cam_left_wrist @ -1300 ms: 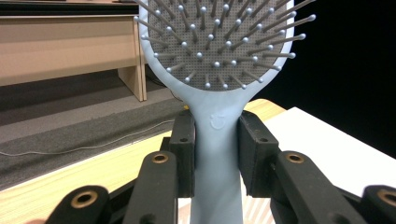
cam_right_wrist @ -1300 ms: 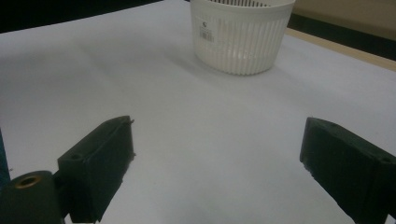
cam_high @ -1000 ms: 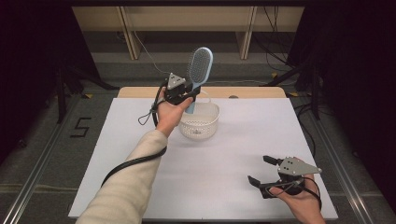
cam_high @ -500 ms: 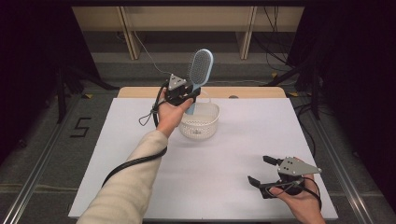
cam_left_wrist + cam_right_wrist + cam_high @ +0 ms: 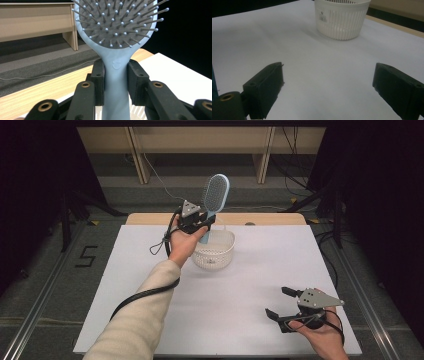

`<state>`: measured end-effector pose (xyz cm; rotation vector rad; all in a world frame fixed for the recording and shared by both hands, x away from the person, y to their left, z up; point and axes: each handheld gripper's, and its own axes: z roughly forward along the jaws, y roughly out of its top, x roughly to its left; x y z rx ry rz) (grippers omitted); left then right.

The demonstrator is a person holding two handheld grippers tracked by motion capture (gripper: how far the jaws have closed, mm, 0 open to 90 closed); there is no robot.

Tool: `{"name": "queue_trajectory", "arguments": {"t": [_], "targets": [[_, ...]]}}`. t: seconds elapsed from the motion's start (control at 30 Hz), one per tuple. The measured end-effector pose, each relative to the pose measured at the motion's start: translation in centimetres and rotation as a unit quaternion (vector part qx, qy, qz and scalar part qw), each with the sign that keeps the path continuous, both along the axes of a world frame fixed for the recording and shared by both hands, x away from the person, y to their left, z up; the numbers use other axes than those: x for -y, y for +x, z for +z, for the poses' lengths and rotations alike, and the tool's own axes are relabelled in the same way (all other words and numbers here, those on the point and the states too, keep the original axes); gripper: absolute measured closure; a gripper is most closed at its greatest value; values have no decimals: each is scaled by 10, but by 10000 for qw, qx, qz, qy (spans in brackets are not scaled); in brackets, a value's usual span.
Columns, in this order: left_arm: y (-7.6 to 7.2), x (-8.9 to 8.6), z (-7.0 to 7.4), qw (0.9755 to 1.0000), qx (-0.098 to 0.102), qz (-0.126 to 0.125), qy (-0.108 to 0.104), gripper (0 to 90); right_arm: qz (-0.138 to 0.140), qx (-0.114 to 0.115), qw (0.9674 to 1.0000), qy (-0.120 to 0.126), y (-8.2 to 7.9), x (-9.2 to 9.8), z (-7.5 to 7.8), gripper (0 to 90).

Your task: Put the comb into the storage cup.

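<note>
In the high view, the left gripper [image 5: 204,222] is raised over the far part of the table [image 5: 125,270], at about 11 o'clock from the centre of the table. It clamps the handle of a light blue hairbrush [image 5: 216,195], which stands upright with its head on top, above the white basket [image 5: 215,251]. The right gripper [image 5: 280,304] rests at 5 o'clock, near the front edge, with its jaws wide and nothing between them.

In the left gripper view, both black pads press the hairbrush [image 5: 117,72] handle from each side; the bristles face the camera.

In the right gripper view, the jaws stand wide apart over the bare white table [image 5: 312,75]; the basket [image 5: 342,18] is at 12 o'clock, well apart.
</note>
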<state>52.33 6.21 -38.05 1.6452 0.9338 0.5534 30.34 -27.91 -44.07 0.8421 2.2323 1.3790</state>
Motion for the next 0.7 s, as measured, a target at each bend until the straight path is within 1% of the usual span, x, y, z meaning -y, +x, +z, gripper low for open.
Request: {"name": "queue_trajectory", "arguments": {"t": [0.7], "targets": [[3,0,-8,9999,-73,69,93,695,-2,-10,10000,6,0,0,0,104]]}}
